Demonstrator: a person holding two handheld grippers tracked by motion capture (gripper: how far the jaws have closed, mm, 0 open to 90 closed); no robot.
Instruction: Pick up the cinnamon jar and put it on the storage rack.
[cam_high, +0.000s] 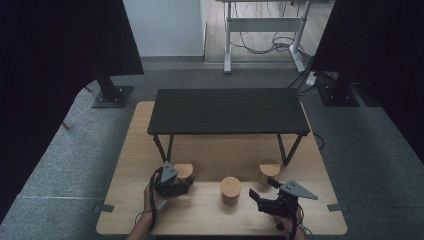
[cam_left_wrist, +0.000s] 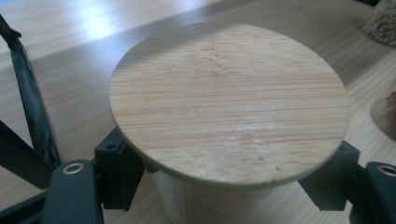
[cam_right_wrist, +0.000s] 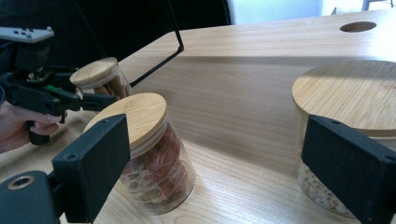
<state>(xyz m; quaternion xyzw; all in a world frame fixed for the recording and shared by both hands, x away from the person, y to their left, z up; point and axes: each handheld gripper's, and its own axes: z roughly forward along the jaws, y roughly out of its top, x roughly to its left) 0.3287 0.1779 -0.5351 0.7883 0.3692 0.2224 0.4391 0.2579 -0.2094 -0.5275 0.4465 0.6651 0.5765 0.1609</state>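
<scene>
At about 7 o'clock on the table (cam_high: 210, 220), my left gripper (cam_high: 186, 181) is wrapped around the left jar (cam_high: 185, 171), jaws on either side of the glass just under its bamboo lid (cam_left_wrist: 229, 105). From the left gripper view the pads sit right against the jar, so I'd call that clenched on it, though I can't tell how hard it's squeezing. The jar is upright on the tabletop, near the left legs of the little black bench (cam_high: 227, 111).

My right gripper (cam_high: 261, 196) is down at 5 o'clock, jaws spread wide and grabbing nothing. In its own view the middle jar (cam_right_wrist: 152, 154), with reddish-brown stuff inside, shows between the jaws, and the right jar (cam_right_wrist: 348, 112) is partly behind the right jaw. In the high view the middle jar sits at 6 o'clock, the right one just past it at 4.
</scene>
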